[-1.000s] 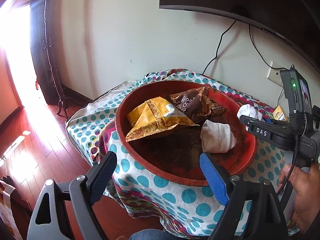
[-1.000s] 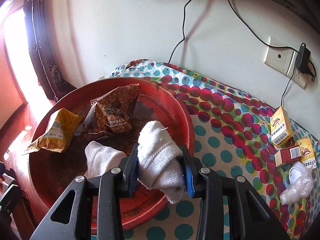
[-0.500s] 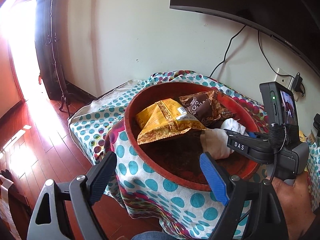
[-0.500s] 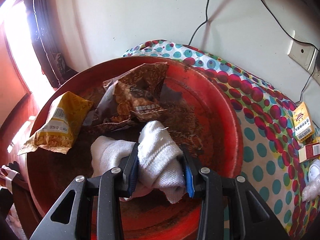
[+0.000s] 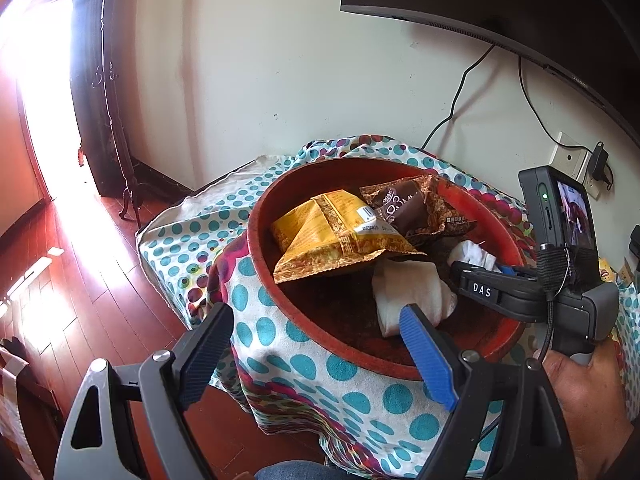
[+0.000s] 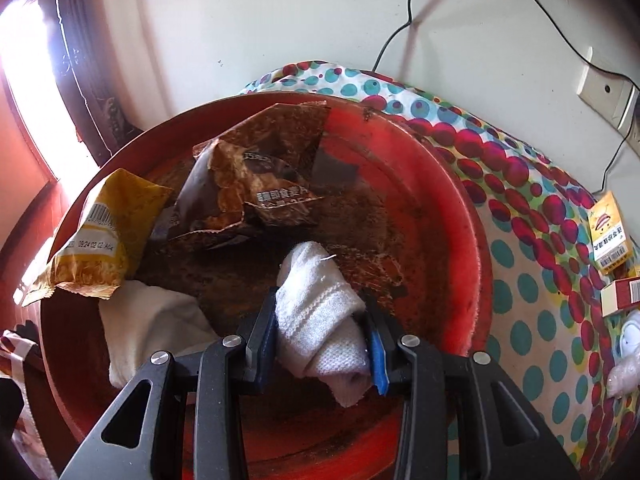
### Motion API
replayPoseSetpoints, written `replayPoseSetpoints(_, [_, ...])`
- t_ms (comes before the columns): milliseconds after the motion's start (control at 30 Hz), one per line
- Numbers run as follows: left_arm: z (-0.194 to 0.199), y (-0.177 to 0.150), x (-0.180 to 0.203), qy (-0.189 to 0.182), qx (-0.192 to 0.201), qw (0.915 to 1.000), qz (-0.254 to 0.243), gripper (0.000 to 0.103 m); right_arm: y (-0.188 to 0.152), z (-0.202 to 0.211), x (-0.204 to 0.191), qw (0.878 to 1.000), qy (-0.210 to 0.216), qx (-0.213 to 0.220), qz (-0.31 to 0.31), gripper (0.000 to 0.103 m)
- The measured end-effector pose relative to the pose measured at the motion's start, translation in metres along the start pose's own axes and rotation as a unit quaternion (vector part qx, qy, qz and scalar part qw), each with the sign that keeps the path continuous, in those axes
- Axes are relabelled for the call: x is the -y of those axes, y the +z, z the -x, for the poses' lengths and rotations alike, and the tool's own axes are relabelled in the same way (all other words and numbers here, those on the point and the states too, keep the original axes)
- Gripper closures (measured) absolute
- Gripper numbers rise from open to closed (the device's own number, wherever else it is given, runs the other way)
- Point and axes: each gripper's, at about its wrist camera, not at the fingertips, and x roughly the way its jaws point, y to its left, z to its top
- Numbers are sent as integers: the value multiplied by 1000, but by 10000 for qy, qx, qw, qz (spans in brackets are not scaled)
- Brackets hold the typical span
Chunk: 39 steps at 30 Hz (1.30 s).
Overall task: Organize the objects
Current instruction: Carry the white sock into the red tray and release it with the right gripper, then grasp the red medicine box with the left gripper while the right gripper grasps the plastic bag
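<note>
A red basin (image 5: 320, 344) (image 6: 452, 200) stands on a dotted tablecloth. In it lie a yellow snack bag (image 5: 332, 236) (image 6: 104, 236), a brown snack bag (image 5: 416, 208) (image 6: 256, 192) and a rolled white sock (image 5: 408, 296) (image 6: 156, 320). My right gripper (image 6: 320, 340) is shut on a second rolled white sock (image 6: 320, 312) and holds it low over the basin's middle; it shows in the left wrist view (image 5: 480, 268) too. My left gripper (image 5: 316, 348) is open and empty, in front of the basin's near rim.
Small yellow and red boxes (image 6: 610, 232) and a white plastic bag (image 6: 628, 364) lie on the tablecloth (image 6: 532, 272) right of the basin. A wall with cables, a socket (image 5: 568, 156) and a dark screen (image 5: 500, 0) is behind. Wooden floor (image 5: 72, 272) lies to the left.
My right gripper has carried the sock from the basin's right rim to over its middle and lower. My left gripper has drawn back and left a little, still open.
</note>
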Motion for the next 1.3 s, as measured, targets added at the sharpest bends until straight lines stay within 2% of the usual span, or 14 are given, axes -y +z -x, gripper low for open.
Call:
replayPoseSetpoints(167, [0,-1,5,-12,-18,9999,-99,16,0,-2,-3,9999,-4,-16,135,60])
replayPoseSetpoints(233, [1,-1,6,-10,-10,9999,-123,16,0,2,-3,9999,57,26,136,53])
replayPoseSetpoints(300, [2,-1,6,11,24,9999,-147,16,-2,17,1,9994,-24,307,131,30])
replayPoseSetpoints(367, [4,0,6,16,73,9999,-135,16,-8,40,9,9968,-110,783,150,24])
replayPoseSetpoints(400, [4,-1,6,17,89,9999,-141,16,-12,52,17,9946,-241,1002,127,14])
replayPoseSetpoints(467, [5,-2,11,-2,92,9998,-194,16,-22,67,39,9907,-556,1239,-8,4])
replayPoseSetpoints(600, [14,-7,28,-275,282,9983,-427,16,-54,76,118,9838,-1208,1232,-489,4])
replayPoseSetpoints(667, [17,-12,42,-540,351,9958,-653,16,-71,80,161,9791,-1434,1169,-847,4])
replayPoseSetpoints(767, [21,-25,69,-1020,349,9888,-1036,16,-97,93,225,9648,-1826,1204,-1463,3])
replayPoseSetpoints(900, [21,-45,109,-1571,147,9793,-1270,16,-122,101,291,9530,-1974,1104,-2014,3])
replayPoseSetpoints(1033, [17,-56,161,-1964,-100,9674,-1594,16,-133,107,324,9500,-1921,1137,-2183,3])
replayPoseSetpoints(1133, [9,-54,204,-2273,-342,9579,-1721,16,-138,108,336,9489,-1700,1145,-2400,3])
replayPoseSetpoints(1200, [2,-50,233,-2259,-397,9548,-1889,16,-139,107,339,9482,-1639,1116,-2480,3])
replayPoseSetpoints(1300, [-12,-39,276,-2238,-248,9488,-2214,16,-140,107,340,9511,-1423,1176,-2476,3])
